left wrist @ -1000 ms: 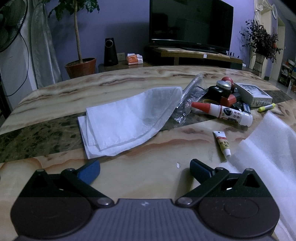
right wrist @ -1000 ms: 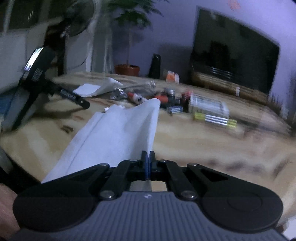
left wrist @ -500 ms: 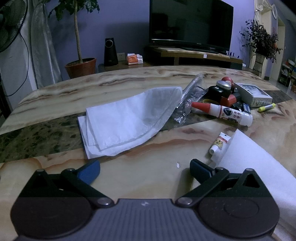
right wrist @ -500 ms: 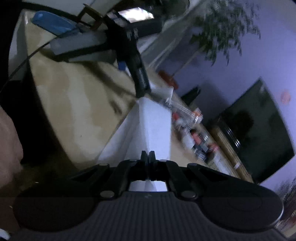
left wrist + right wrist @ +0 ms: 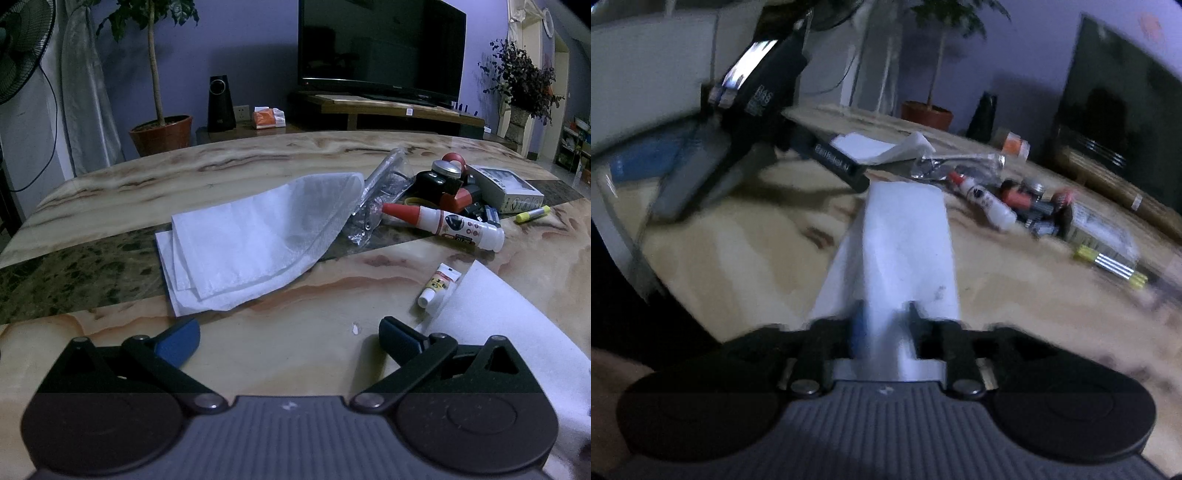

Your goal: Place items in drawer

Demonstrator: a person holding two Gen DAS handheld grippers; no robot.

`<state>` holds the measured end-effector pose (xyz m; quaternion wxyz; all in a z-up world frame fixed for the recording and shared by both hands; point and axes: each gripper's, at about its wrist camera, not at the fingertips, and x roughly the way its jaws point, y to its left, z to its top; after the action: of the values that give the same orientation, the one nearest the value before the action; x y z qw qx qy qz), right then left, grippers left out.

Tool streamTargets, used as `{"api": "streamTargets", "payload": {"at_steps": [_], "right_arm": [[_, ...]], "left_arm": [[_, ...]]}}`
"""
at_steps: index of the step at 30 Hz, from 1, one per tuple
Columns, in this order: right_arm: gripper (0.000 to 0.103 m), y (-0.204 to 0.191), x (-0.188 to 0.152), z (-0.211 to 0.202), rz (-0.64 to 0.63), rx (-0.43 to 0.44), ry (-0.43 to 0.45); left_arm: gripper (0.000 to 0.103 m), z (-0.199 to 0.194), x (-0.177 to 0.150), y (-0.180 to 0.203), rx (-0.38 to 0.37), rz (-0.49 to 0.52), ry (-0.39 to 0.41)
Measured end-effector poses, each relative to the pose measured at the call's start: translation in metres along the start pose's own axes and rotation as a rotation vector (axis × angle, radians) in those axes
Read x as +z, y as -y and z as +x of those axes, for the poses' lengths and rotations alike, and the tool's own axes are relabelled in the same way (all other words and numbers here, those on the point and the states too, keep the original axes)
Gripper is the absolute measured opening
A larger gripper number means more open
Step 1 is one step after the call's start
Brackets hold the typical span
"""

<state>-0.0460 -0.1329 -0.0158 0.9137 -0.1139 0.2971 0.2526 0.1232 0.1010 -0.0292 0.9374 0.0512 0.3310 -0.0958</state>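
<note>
A: We see the right gripper (image 5: pixel 884 325) with jaws just opened partway; the white foam sheet (image 5: pixel 905 236) lies between them on the marble table (image 5: pixel 1015 295), pads seemingly off it; blur limits certainty.

B: We have the left gripper (image 5: pixel 290 334) spread wide, empty, over bare table; foam sheet (image 5: pixel 517 332) just right of it, its corner by the small tube (image 5: pixel 439 284).

A: Glue bottle (image 5: pixel 447 223), folded cloth (image 5: pixel 258 236) and the other clutter sit beyond; we see no drawer.
</note>
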Motion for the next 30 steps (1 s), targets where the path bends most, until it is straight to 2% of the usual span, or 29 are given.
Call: {"api": "streamTargets", "payload": {"at_steps": [1, 6, 9, 10, 13, 19, 26, 30], "right_arm": [[0.056, 0.003, 0.0, -0.003, 0.03, 0.026, 0.007], [0.057, 0.025, 0.007, -0.016, 0.242, 0.147, 0.061], [0.057, 0.052, 0.019, -0.026, 0.368, 0.17, 0.108], [0.057, 0.06, 0.023, -0.025, 0.382, 0.161, 0.101], [0.057, 0.083, 0.034, -0.007, 0.368, 0.134, -0.014], [0.056, 0.109, 0.024, 0.025, 0.456, 0.206, -0.109], [0.056, 0.092, 0.033, 0.048, 0.307, 0.28, -0.135], [0.057, 0.084, 0.034, 0.048, 0.223, 0.264, -0.12]], "left_arm": [[0.103, 0.0, 0.0, 0.0, 0.0, 0.0, 0.0], [0.103, 0.0, 0.0, 0.0, 0.0, 0.0, 0.0], [0.103, 0.0, 0.0, 0.0, 0.0, 0.0, 0.0], [0.103, 0.0, 0.0, 0.0, 0.0, 0.0, 0.0], [0.103, 0.0, 0.0, 0.0, 0.0, 0.0, 0.0], [0.103, 0.0, 0.0, 0.0, 0.0, 0.0, 0.0], [0.103, 0.0, 0.0, 0.0, 0.0, 0.0, 0.0], [0.103, 0.0, 0.0, 0.0, 0.0, 0.0, 0.0]]}}
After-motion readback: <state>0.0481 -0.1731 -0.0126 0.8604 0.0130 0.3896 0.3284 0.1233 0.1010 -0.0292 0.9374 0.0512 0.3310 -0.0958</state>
